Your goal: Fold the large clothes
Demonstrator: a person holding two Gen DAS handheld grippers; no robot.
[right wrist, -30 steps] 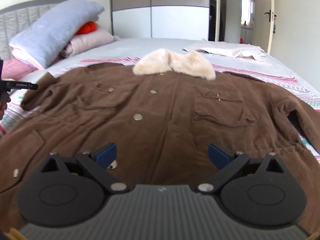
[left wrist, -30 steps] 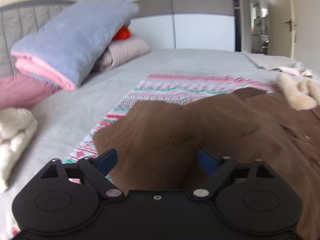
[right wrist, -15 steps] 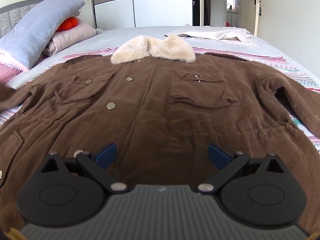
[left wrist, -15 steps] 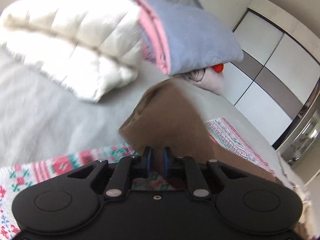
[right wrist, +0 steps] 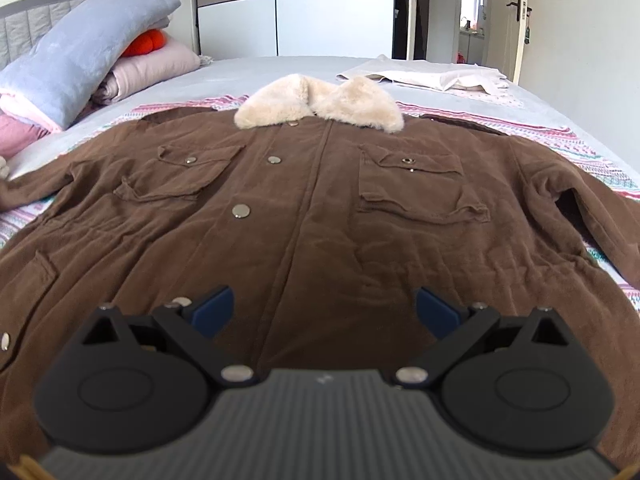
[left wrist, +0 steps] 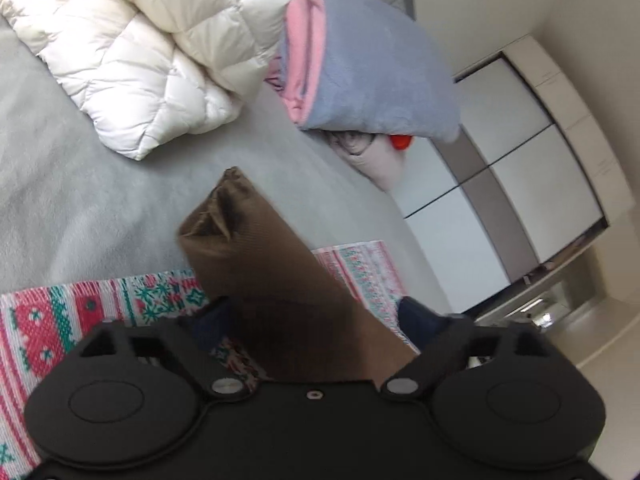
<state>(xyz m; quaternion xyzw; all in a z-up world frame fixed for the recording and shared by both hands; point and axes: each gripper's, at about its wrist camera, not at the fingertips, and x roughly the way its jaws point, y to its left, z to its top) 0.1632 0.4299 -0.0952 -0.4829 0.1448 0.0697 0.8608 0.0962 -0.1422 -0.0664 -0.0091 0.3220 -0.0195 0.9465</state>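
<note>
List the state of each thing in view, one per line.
Left claw: open, brown sleeve between its fingers.
Right claw: open, holding nothing.
Brown coat: spread flat, front up, unfolded.
Fur collar: lying open.
Blue blanket: folded.
White puffer jacket: folded.

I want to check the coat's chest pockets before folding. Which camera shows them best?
The right wrist view: the brown coat lies spread front-up, with both chest pockets in plain sight below the fur collar. The left wrist view shows only one sleeve of it, no pockets.
</note>
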